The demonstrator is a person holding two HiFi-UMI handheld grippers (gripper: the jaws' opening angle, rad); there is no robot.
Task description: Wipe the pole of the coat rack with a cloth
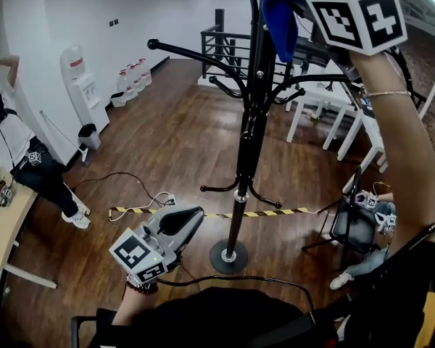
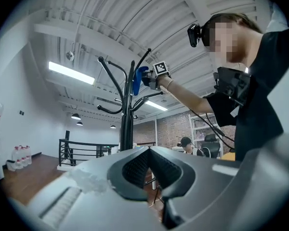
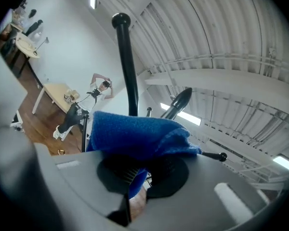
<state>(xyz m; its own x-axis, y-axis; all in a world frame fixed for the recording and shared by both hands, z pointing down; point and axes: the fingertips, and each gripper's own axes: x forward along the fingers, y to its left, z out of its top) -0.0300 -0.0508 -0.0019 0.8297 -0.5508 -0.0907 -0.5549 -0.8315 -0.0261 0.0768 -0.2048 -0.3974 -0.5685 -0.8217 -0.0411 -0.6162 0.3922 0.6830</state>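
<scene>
So right gripper (image 3: pixel 142 170) was raised high, jaws clenched on the blue cloth (image 3: pixel 135 134). Cloth sat against the top of the coat rack pole (image 1: pixel 248 122), among the upper hooks (image 1: pixel 196 53). Meanwhile left gripper (image 2: pixel 149 165) was low, beside the lower pole above the base (image 1: pixel 228 256), not touching it, jaws closed together with nothing between. Rack stood upright on the wood floor (image 1: pixel 167 143).

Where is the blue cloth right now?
The cloth is at the head view's top, clamped in the right gripper, right beside the pole's upper end.
</scene>
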